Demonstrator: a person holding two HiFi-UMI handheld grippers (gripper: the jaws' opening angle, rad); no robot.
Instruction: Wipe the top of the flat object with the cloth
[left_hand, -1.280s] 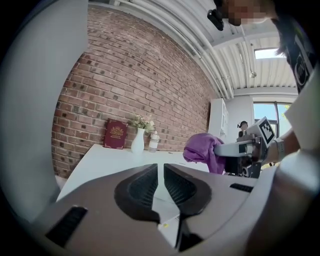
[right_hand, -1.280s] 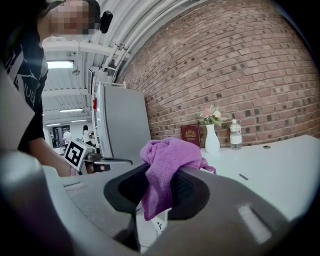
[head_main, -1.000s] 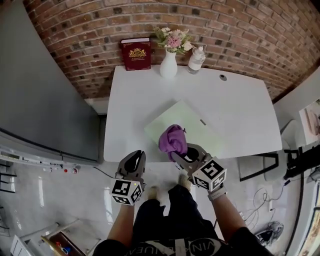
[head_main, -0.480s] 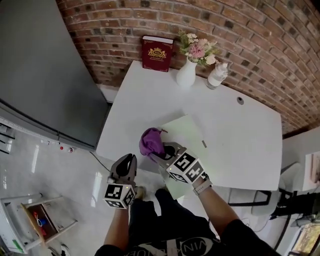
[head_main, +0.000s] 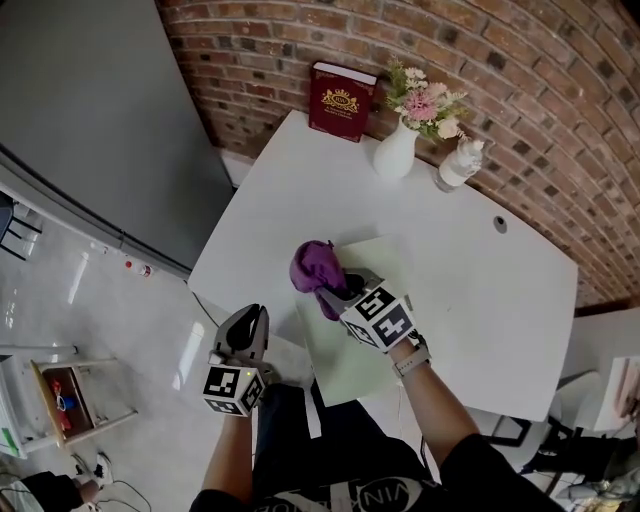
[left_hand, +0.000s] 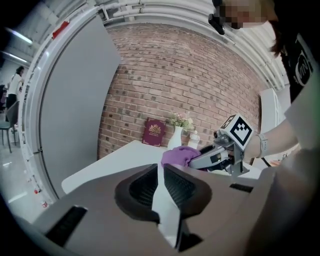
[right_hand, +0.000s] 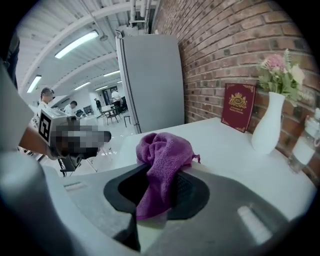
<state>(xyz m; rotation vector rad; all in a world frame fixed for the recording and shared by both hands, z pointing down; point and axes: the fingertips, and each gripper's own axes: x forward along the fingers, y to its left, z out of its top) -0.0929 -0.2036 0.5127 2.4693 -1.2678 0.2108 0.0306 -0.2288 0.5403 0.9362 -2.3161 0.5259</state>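
Purple terry cloth (head_main: 312, 266): pinched by right gripper (head_main: 332, 291), over far-left edge of pale green flat board (head_main: 385, 262); board lengthens toward person. Left gripper (head_main: 252, 322): jaws together, empty, left of board.

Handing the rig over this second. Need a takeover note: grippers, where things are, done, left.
Left gripper: shut, empty, held off the near edge of the white table.
Right gripper: shut on the purple cloth, which bunches out past the jaws.
Pale green flat object: lying on the table; the cloth is at its far left corner, contact unclear.
Done: cloth gripped and brought to the object.
Left: wipe across its top.
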